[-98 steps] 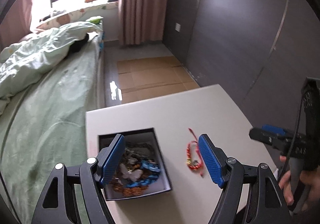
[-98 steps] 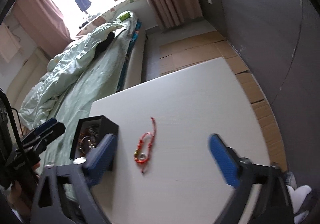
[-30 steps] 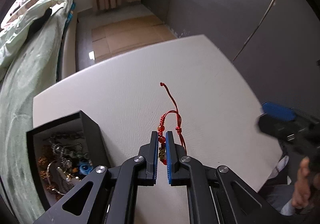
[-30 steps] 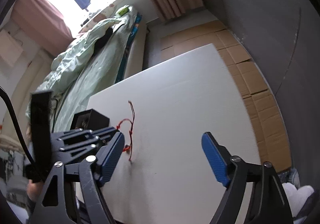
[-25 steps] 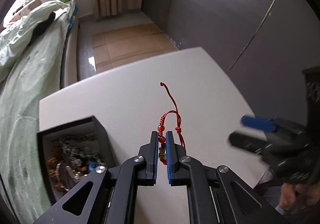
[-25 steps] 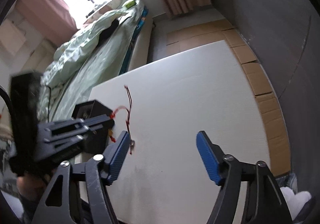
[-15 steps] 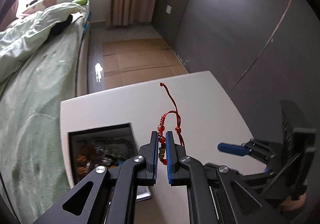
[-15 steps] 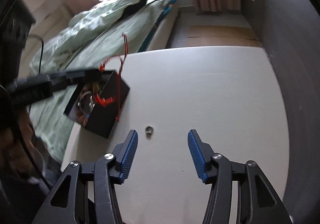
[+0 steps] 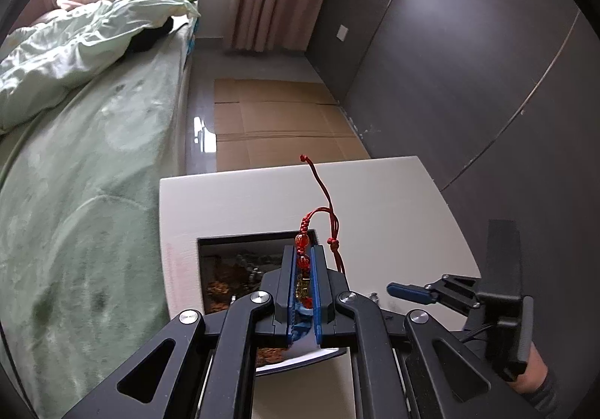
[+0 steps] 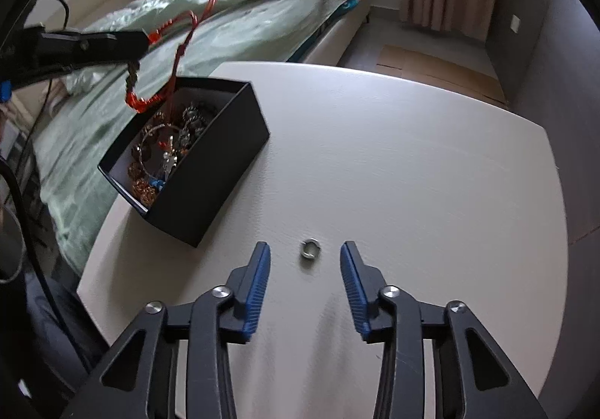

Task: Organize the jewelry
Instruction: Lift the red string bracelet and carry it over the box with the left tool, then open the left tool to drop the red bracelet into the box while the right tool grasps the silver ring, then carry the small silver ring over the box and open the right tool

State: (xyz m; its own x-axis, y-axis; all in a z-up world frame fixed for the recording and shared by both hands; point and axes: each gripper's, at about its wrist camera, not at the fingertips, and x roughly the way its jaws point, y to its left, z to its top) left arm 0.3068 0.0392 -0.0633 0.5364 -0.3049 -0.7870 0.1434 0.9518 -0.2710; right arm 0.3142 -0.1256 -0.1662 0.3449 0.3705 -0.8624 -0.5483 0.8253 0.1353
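Note:
My left gripper (image 9: 303,261) is shut on a red beaded cord bracelet (image 9: 303,241) and holds it in the air above the open black jewelry box (image 9: 240,269). In the right wrist view the bracelet (image 10: 150,96) hangs from the left gripper (image 10: 140,40) over the box (image 10: 210,175), which holds several pieces of jewelry. My right gripper (image 10: 304,258) is open, low over the white table (image 10: 412,164), with a small silver ring (image 10: 309,247) lying between its fingertips. The ring (image 9: 373,295) also shows in the left wrist view.
The box stands near the table's left edge. A bed with green bedding (image 9: 75,175) runs along the left of the table. Cardboard sheets (image 9: 277,123) cover the floor beyond it. A dark wall (image 9: 468,63) is at the right.
My left gripper has lifted the bracelet off the table and carried it left over the box. My right gripper has come down toward the table and narrowed around the ring.

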